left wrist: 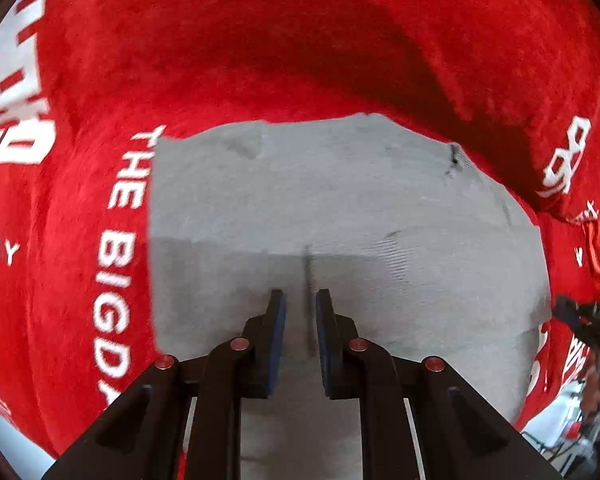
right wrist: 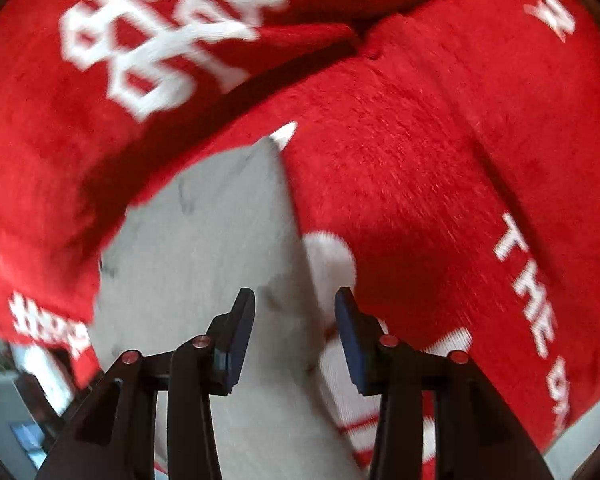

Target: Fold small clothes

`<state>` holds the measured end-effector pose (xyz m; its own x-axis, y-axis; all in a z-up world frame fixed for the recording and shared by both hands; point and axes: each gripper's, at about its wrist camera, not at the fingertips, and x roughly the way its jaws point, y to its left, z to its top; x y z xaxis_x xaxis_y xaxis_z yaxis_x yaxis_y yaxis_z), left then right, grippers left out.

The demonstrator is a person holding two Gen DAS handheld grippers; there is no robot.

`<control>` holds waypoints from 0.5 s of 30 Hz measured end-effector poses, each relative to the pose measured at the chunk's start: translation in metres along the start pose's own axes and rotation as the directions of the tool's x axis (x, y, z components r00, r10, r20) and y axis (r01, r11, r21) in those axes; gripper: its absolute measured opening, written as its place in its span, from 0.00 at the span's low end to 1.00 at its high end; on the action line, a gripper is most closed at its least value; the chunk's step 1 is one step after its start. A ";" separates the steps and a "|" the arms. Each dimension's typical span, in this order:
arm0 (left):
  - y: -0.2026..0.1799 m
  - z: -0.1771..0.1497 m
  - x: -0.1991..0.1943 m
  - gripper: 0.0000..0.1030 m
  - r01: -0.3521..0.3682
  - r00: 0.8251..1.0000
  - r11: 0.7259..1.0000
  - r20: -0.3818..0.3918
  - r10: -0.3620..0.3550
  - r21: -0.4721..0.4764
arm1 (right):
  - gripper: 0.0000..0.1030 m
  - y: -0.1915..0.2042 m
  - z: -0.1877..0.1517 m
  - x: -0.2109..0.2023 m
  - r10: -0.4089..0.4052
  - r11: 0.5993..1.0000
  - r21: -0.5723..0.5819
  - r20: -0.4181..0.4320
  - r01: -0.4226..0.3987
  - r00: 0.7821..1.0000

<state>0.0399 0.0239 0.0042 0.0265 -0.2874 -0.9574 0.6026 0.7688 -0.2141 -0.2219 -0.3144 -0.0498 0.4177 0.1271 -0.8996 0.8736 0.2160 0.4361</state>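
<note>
Grey cloth (left wrist: 340, 208) lies flat on the red blanket (left wrist: 260, 60) directly beneath both hand-held grippers, nearest the left hand-held gripper (left wrist: 301, 300), nearly clenched on nothing, while the right hand-held gripper (right wrist: 295, 300) gapes empty.

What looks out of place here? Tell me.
The red blanket is not flat: it bunches into a thick fold along the far edge of the grey garment. In the right wrist view, a white red-striped piece lies against the garment's edge.
</note>
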 end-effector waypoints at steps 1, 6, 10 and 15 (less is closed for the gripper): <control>-0.006 0.001 0.002 0.16 0.003 1.000 1.000 0.001 -0.003 0.007 | 0.44 -0.003 0.005 0.010 0.011 1.000 0.024 -0.022 -0.010 1.000; -0.029 0.005 0.019 0.16 -0.001 1.000 1.000 -0.012 0.002 0.023 | 0.08 0.018 0.012 0.015 0.036 0.998 -0.053 -0.047 -0.038 0.998; -0.036 -0.001 0.033 0.16 -0.037 0.999 0.999 -0.040 0.038 0.024 | 0.08 0.035 0.012 0.012 -0.124 0.968 -0.223 -0.019 0.116 0.992; -0.036 -0.006 0.040 0.16 -0.058 0.997 0.998 -0.048 0.058 -0.002 | 0.09 0.035 0.006 0.030 -0.192 0.945 -0.270 0.005 0.186 0.981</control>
<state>0.0141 -0.0119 -0.0277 0.0231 -0.2149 -0.9764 0.5984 0.7853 -0.1587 -0.1769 -0.3088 -0.0616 0.2434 0.0786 -0.9667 0.8356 0.4892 0.2501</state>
